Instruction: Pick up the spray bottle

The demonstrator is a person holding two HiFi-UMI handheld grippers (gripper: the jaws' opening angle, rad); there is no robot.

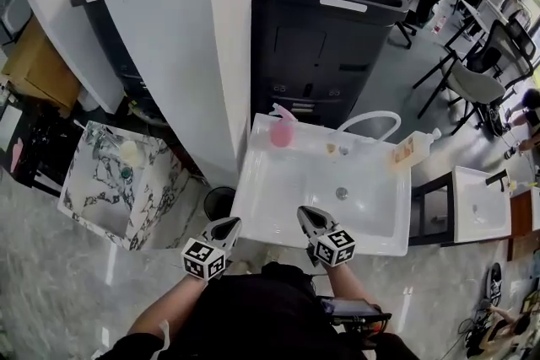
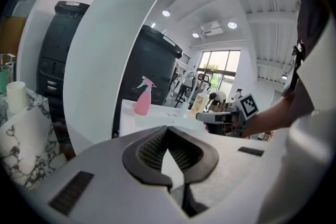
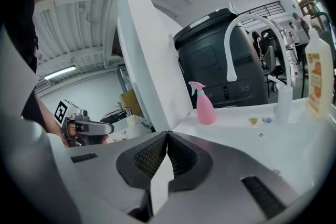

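Note:
The pink spray bottle stands upright on the far left corner of the white sink. My left gripper and right gripper hover side by side over the sink's near rim, well short of the bottle. Both are shut with nothing between the jaws. In the left gripper view the bottle is ahead and left of the closed tips, and the right gripper shows to the right. In the right gripper view the bottle stands ahead, slightly right of the closed tips.
A white arched faucet and an orange soap bottle stand on the sink's far rim. A white pillar rises left of the bottle, with a black machine behind. A marble basin, a black bin and chairs surround the sink.

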